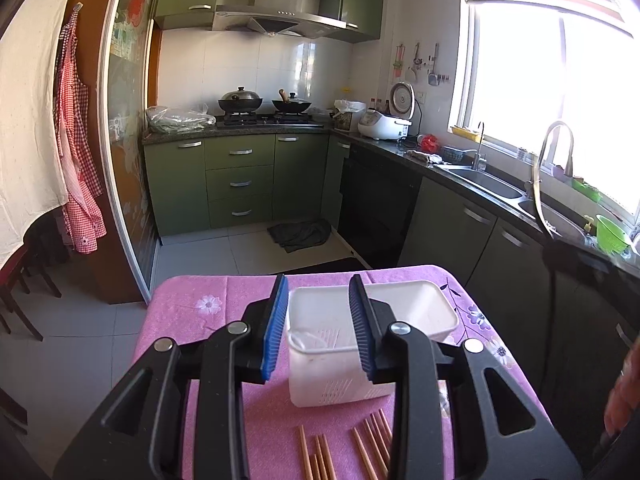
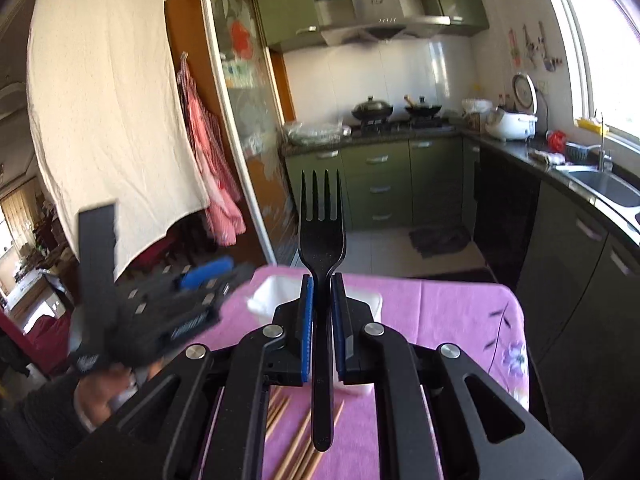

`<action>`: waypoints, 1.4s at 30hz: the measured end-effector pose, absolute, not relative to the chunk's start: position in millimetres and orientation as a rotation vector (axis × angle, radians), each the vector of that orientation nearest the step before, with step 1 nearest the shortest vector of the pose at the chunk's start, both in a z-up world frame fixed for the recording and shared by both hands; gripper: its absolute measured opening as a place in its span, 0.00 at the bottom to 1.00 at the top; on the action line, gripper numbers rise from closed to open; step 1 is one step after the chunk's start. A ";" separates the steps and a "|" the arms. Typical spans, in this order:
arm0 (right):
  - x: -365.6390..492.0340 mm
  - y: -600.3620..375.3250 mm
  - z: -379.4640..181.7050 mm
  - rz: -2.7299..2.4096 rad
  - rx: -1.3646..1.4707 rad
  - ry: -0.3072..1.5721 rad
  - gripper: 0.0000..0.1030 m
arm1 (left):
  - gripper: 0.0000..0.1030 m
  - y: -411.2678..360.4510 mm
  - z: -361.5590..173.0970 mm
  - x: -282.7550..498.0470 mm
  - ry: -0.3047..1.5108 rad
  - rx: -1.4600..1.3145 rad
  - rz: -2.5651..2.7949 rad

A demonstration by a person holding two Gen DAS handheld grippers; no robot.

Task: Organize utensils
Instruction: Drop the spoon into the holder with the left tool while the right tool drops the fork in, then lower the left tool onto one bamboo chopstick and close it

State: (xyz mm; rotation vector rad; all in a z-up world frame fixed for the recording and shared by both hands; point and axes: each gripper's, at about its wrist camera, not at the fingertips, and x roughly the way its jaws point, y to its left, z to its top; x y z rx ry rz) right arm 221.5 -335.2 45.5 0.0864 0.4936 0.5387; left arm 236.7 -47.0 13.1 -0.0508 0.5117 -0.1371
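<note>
In the left wrist view my left gripper (image 1: 318, 292) stands open, its blue pads apart, with nothing pressed between them. Behind it on the pink tablecloth (image 1: 192, 304) sits a white two-compartment holder (image 1: 404, 312); something pale lies in its left compartment. Several wooden chopsticks (image 1: 372, 444) lie on the cloth in front of the holder. In the right wrist view my right gripper (image 2: 322, 284) is shut on a black plastic fork (image 2: 322, 232), held upright with tines up. Behind it are the holder (image 2: 268, 296), mostly hidden, and the chopsticks (image 2: 296, 444). The left gripper (image 2: 192, 300) appears blurred at the left.
The table ends at a rounded far edge, with tiled floor beyond. Dark lower cabinets (image 1: 500, 248) and a counter with a sink (image 1: 492, 184) run close along the right. A person's hand (image 1: 620, 396) shows at the right edge. A sliding glass door (image 1: 128, 160) stands left.
</note>
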 end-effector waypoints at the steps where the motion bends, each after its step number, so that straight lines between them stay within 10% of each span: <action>1: 232.6 -332.1 51.0 0.526 0.109 0.464 0.09 | 0.30 -42.5 15.4 228.0 0.504 -0.055 -0.141; 14: 334.4 -285.1 -6.9 0.402 0.125 0.492 0.10 | 0.35 -10.8 23.1 171.9 0.495 -0.038 -0.155; 22: 295.6 -300.1 -29.4 0.419 0.093 0.512 0.26 | 0.36 -15.0 10.6 176.7 0.591 -0.036 -0.154; 36: 188.2 -366.9 -46.4 0.425 0.037 0.669 0.27 | 0.36 -34.9 -63.1 186.5 0.958 0.022 -0.103; 42: 174.7 -382.5 -79.5 0.423 0.029 0.766 0.27 | 0.19 -41.9 -123.3 216.3 1.175 0.042 -0.083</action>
